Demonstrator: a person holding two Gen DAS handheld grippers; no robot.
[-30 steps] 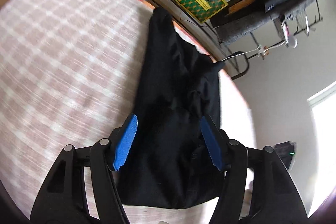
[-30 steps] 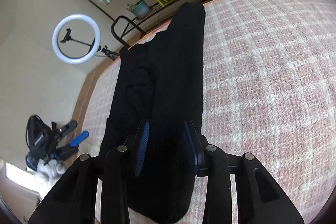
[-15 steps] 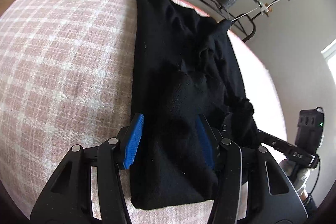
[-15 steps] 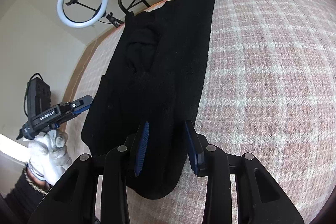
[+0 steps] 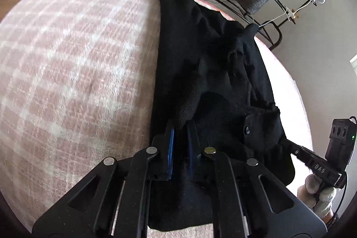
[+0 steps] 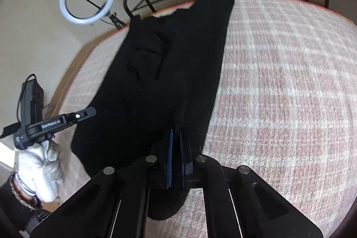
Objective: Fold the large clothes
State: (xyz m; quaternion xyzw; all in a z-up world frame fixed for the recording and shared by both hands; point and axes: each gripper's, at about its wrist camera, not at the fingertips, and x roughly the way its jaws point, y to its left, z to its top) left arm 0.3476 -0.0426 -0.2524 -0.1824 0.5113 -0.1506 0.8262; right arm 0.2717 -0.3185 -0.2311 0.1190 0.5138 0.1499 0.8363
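The long black knitted garment (image 5: 207,73) lies lengthwise on the pink checked bed (image 5: 73,64), running toward twelve o'clock. It looks soft, limp and thick, best taken at its near hem corners. The left gripper (image 5: 180,144) is closing on that hem; the right gripper (image 6: 176,148) pinches it. No containers hold anything.

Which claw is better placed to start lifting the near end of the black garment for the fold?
Neither clearly; probably both together. The right claw is shut on the black garment beside its right edge. The left claw is closing on a raised ridge of it near its left edge.
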